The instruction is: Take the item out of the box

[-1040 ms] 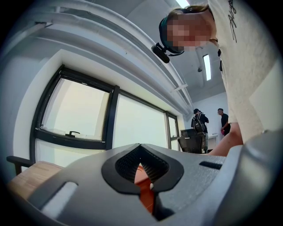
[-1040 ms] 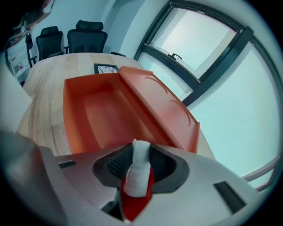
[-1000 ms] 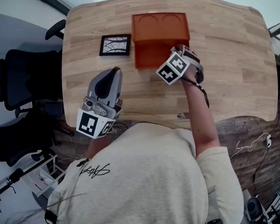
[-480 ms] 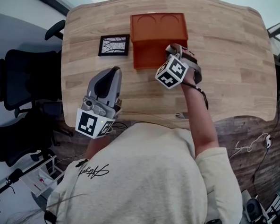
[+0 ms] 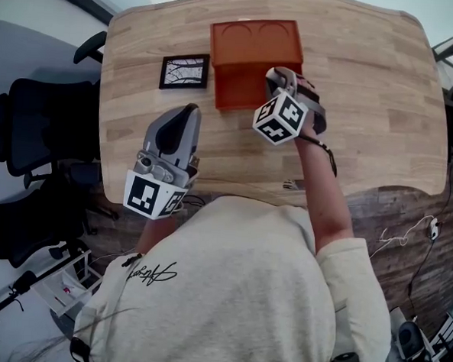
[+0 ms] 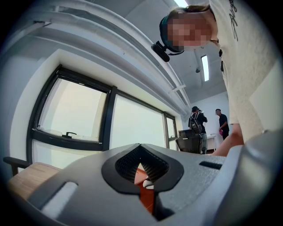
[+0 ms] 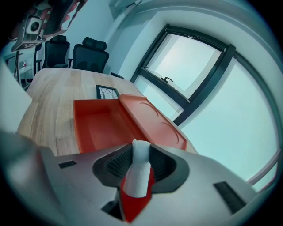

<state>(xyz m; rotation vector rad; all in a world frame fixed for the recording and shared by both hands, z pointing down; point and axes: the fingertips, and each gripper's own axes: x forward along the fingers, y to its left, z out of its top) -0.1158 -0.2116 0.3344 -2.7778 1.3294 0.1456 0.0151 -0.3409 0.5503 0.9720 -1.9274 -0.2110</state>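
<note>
- item (image 7: pixel 139 176): white cylinder with a red lower part, clamped between the right tool's pads, white end poking out past the tips. It is hard to make out in the head view.
- right tool (image 7: pixel 140 151): clenched on the item, with a pad pressing on each side. It points down at a slant toward the box. In the head view its tips (image 5: pixel 279 76) sit over the right part of the box's tray, with the marker cube nearer the person.
- box (image 7: pixel 99 123): orange-red and open, with the lid (image 7: pixel 154 121) flipped back flat behind the tray. The visible tray floor is bare in the right gripper view. The item is off the tray floor, up in the tool.
- box position: far-centre area of the bench (image 5: pixel 369 108), lid toward the far edge.
- framed picture (image 5: pixel 186 72): black frame, lying flat on the bench just left of the box, not touching it.
- left tool (image 5: pixel 187 113): held over the near-left part of the bench, well apart from the box and pointing about level. In the left gripper view the tips (image 6: pixel 140 149) meet. It is closed with nothing gripped, and only a sliver of the orange box shows through the gap behind the pads.
- office chairs (image 5: pixel 31 126): black, standing off the left end of the bench.
- window (image 7: pixel 194 62): dark frame, beyond the bench's far side.
</note>
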